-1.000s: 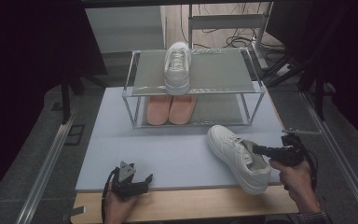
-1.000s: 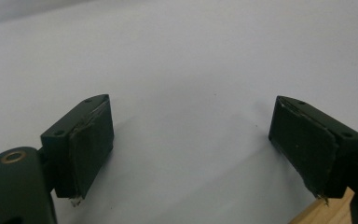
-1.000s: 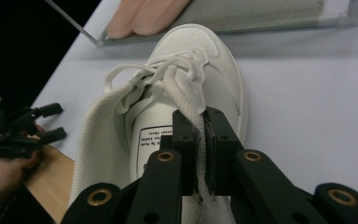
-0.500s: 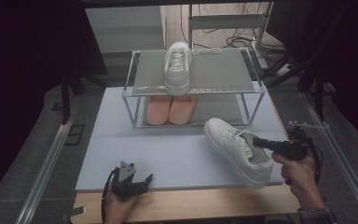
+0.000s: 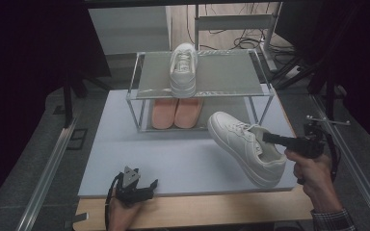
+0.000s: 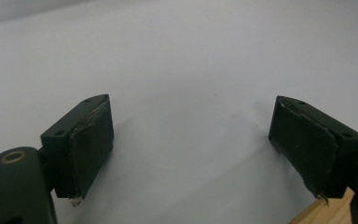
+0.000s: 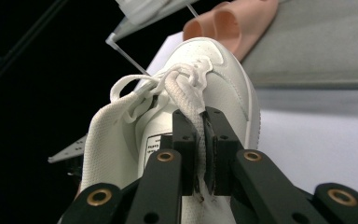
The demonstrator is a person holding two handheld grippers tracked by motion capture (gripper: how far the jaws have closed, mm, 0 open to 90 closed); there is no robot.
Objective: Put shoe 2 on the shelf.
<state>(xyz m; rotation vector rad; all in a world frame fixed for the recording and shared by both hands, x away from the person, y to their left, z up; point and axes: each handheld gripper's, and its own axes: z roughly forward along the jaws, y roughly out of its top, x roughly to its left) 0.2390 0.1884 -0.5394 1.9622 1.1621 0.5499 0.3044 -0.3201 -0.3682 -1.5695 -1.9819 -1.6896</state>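
A pale worktop [image 5: 173, 154] carries a two-tier rack [image 5: 139, 96]. One white shoe [image 5: 183, 70] sits on its top shelf; pink slippers [image 5: 176, 113] lie beneath.

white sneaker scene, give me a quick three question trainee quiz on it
1. What part of the white sneaker do the right tongs pinch?
2. True or false: the left tongs are shut on a shoe.
3. What sits on the lower shelf of the rack: A) pink slippers B) a box C) a second sneaker?

Key: 1. Its tongue. 2. False, they are open over the white table. 3. A.
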